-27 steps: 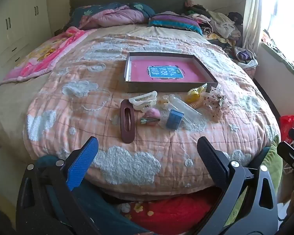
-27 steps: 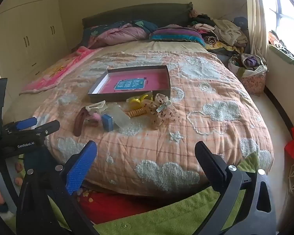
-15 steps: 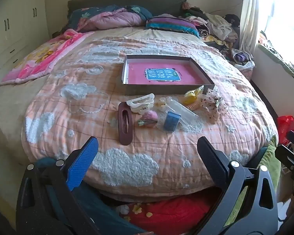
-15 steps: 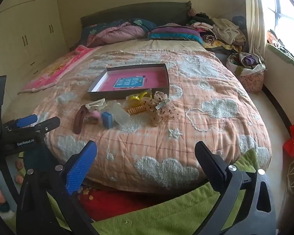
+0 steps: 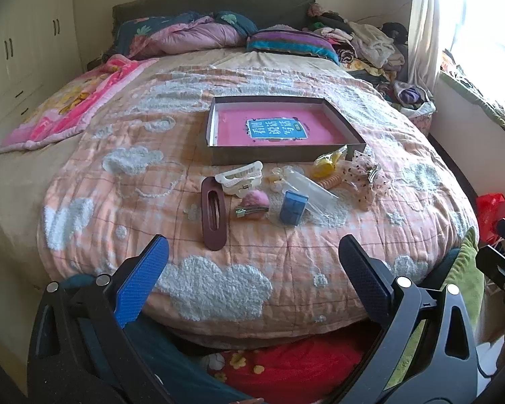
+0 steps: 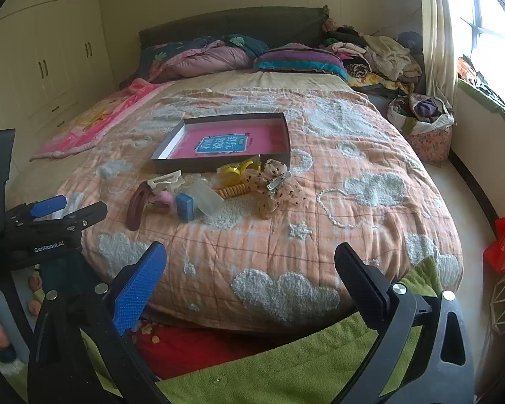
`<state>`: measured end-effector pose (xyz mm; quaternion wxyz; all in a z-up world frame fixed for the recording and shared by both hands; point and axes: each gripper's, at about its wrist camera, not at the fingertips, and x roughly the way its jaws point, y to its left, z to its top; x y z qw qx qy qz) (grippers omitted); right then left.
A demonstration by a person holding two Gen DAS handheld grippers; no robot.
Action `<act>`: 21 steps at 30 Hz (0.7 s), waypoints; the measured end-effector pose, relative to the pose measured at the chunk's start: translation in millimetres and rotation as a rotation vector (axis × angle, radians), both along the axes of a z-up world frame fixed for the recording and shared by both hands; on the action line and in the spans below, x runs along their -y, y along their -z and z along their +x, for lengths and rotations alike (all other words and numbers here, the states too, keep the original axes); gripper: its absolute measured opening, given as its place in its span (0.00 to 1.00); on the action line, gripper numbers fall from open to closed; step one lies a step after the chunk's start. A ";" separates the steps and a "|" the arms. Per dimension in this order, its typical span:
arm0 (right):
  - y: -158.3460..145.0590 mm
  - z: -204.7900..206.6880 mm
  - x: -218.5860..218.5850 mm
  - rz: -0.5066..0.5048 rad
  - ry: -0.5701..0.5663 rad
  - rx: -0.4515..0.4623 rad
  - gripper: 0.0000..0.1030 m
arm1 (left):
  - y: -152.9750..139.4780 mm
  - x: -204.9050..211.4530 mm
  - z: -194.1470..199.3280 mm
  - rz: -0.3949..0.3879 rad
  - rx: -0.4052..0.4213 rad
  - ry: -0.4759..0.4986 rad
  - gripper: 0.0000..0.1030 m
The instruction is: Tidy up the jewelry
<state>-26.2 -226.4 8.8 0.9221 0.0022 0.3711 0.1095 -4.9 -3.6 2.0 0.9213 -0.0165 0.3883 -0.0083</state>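
Blue-padded and spread wide with nothing between its jaws, the left gripper (image 5: 252, 262) hangs over the foot of the bed, short of the quilt (image 5: 219, 279); the right gripper (image 6: 249, 269) is likewise spread and empty, further toward the window side. Nothing lies between either gripper and the cluster of hair accessories, which sits on the quilt just in front of the box (image 5: 215, 124). Nearest in that cluster is the maroon clip (image 5: 213, 213), lying lengthwise. Beside it are a pink pom clip (image 5: 254, 203) and a blue block (image 5: 293, 208), the block leaning on a clear bag (image 5: 311, 190). Closer to the box lie a white claw clip (image 5: 240, 176), a yellow clip (image 5: 328, 165), an orange coil tie (image 5: 330, 181) and a dotted bow (image 5: 365, 180), the yellow clip touching the box's front wall.

Only the right view shows the left gripper (image 6: 50, 208) from the side, and a laundry basket (image 6: 427, 128) beyond the box by the window. Only the left view shows part of the right gripper's frame at its right edge.

The box is open; in it lies just a pink sheet with a blue label (image 5: 275, 130). Beyond it are pillows (image 5: 291, 42).
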 end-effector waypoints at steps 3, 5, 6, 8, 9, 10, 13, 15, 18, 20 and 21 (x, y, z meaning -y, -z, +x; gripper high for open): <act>-0.2 -0.8 0.1 -0.001 0.002 0.005 0.96 | 0.1 0.3 0.1 0.005 0.002 0.004 0.92; -0.1 -1.4 0.6 0.000 0.002 0.007 0.96 | 0.5 0.7 0.1 0.009 0.002 0.004 0.92; -0.3 -1.4 0.7 -0.001 0.002 0.005 0.96 | 0.4 0.8 -0.2 0.009 0.001 0.003 0.92; -0.2 -1.7 0.5 0.003 0.003 0.003 0.96 | 0.4 1.2 -0.3 0.011 0.003 0.003 0.92; -0.1 -1.2 0.1 0.003 0.001 0.001 0.96 | 0.1 0.8 0.2 0.011 0.001 0.005 0.92; -0.4 -1.3 0.2 0.005 -0.001 -0.002 0.96 | 0.3 1.0 0.3 0.012 -0.001 0.010 0.92; -0.3 -0.5 -0.9 0.006 -0.002 0.003 0.96 | -0.3 0.9 -0.8 0.011 0.007 0.008 0.92; 0.6 0.1 -1.4 0.007 -0.005 0.006 0.96 | -0.7 0.8 -1.2 0.016 0.012 0.006 0.92; 0.3 -0.1 -1.6 0.009 -0.006 0.004 0.96 | -0.9 1.8 -1.8 0.018 0.010 0.008 0.92; -0.1 0.0 -1.7 0.012 -0.006 0.006 0.96 | -1.2 2.3 -2.4 0.021 0.011 0.008 0.92; -0.2 -0.2 -1.5 0.011 -0.005 0.005 0.96 | -1.0 2.1 -2.3 0.019 0.010 0.006 0.92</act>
